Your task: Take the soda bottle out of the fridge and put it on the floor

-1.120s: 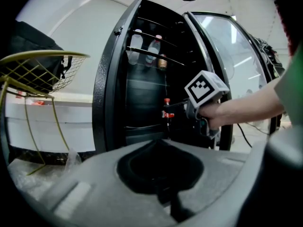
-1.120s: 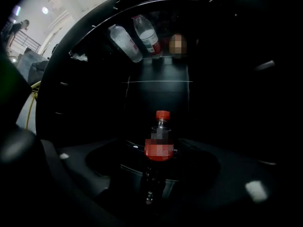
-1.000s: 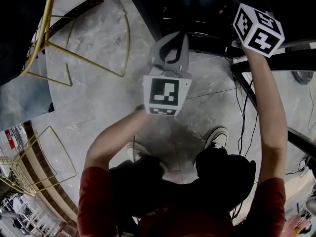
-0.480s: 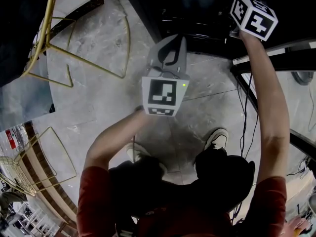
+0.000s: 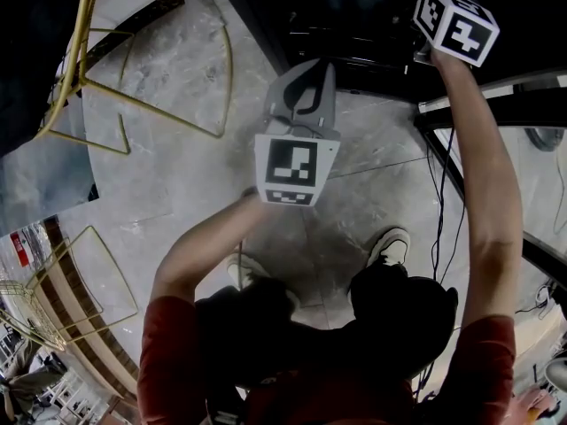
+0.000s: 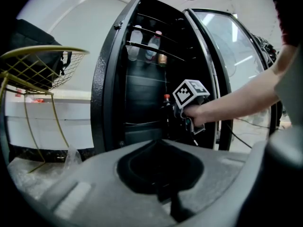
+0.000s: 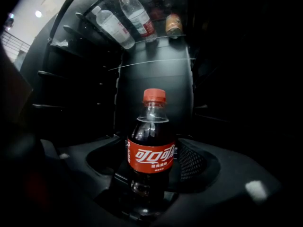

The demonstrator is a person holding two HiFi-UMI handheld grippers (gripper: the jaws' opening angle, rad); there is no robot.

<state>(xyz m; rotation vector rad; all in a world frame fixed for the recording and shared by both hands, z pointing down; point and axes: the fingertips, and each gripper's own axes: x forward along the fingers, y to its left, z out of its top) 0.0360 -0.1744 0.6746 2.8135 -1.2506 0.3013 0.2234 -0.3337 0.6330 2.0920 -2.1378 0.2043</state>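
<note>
The soda bottle (image 7: pixel 150 150) has a red cap, a red label and dark cola. It stands upright on a fridge shelf, between the two jaws of my right gripper (image 7: pixel 149 145). Dark gaps show beside the bottle, so the jaws stand open around it. In the head view only that gripper's marker cube (image 5: pixel 456 29) shows at the mouth of the black fridge (image 5: pixel 354 25). From the left gripper view I see the bottle's cap (image 6: pixel 166 97) just left of the right hand. My left gripper (image 5: pixel 310 69) hangs shut and empty over the floor (image 5: pixel 177 175), in front of the fridge.
Two water bottles (image 7: pixel 128 18) and a can (image 7: pixel 173 25) lie on the shelf above. The glass fridge door (image 6: pixel 232 56) stands swung open at the right. Gold wire stools (image 5: pixel 133 87) stand at the left. Black cables (image 5: pixel 438 211) trail beside the person's feet (image 5: pixel 390 246).
The right hand with its marker cube has pushed a little farther into the fridge. The left gripper has stayed where it was.
</note>
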